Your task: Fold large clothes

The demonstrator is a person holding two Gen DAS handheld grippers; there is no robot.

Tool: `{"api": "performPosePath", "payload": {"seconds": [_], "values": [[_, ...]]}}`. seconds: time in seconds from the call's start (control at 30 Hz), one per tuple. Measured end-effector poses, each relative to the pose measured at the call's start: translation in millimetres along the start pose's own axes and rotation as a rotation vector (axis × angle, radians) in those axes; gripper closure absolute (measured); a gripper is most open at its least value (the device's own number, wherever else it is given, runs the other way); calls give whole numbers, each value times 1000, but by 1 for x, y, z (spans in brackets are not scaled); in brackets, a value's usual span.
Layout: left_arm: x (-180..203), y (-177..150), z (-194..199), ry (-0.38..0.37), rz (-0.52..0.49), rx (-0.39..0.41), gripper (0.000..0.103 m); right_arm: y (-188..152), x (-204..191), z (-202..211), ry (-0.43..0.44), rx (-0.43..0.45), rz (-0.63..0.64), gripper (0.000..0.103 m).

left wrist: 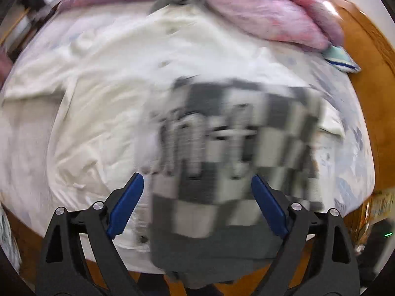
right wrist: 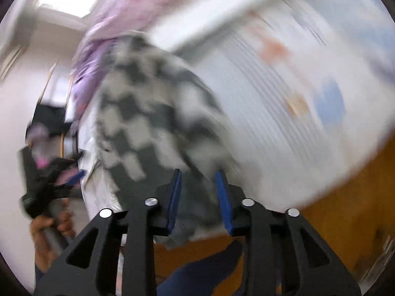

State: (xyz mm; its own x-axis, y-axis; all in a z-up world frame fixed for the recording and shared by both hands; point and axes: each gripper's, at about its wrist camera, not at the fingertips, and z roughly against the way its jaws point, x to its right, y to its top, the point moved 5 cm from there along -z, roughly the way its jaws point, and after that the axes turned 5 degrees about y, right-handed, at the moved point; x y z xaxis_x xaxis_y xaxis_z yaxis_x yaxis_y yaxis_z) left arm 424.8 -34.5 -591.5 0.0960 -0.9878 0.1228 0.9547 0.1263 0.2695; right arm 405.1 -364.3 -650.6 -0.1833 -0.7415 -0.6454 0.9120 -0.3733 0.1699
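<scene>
A grey and white checkered garment (left wrist: pixel 237 143) lies blurred on top of a white button-up garment (left wrist: pixel 103 93) spread over the bed. My left gripper (left wrist: pixel 197 182) is open above the checkered garment's near hem, its blue fingers (left wrist: pixel 126 204) wide apart. In the right wrist view, my right gripper (right wrist: pixel 198 180) has the checkered garment (right wrist: pixel 153 113) bunched between its blue fingers (right wrist: pixel 223 199), which stand a narrow gap apart. The view is heavily blurred, so I cannot tell whether they pinch the cloth.
A purple and pink quilt (left wrist: pixel 259 7) is piled along the bed's far side. A wooden bed frame (left wrist: pixel 365 56) runs along the right. A small blue-edged cloth (left wrist: pixel 340 59) lies by the quilt. The other hand and gripper (right wrist: pixel 49 180) show at left.
</scene>
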Motion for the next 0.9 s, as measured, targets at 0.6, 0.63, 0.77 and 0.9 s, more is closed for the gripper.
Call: {"api": "performPosePath", "payload": {"seconds": [0.6,0.63,0.77,0.9], "values": [[-14,5,-63,-184,33,-129,14,159,-15,-182,-192,-80,143,103],[-22,-2,-59,-214,60,-139,14,155,-22,-174,-203,-79,171,103],[-37,-34,-50,-240,47,-177,14,119,-35,-130,-224,-58,163,97],[-42,-72,-60,-257,55,-272,14,46,-31,-102,-158,-142,79,97]]}}
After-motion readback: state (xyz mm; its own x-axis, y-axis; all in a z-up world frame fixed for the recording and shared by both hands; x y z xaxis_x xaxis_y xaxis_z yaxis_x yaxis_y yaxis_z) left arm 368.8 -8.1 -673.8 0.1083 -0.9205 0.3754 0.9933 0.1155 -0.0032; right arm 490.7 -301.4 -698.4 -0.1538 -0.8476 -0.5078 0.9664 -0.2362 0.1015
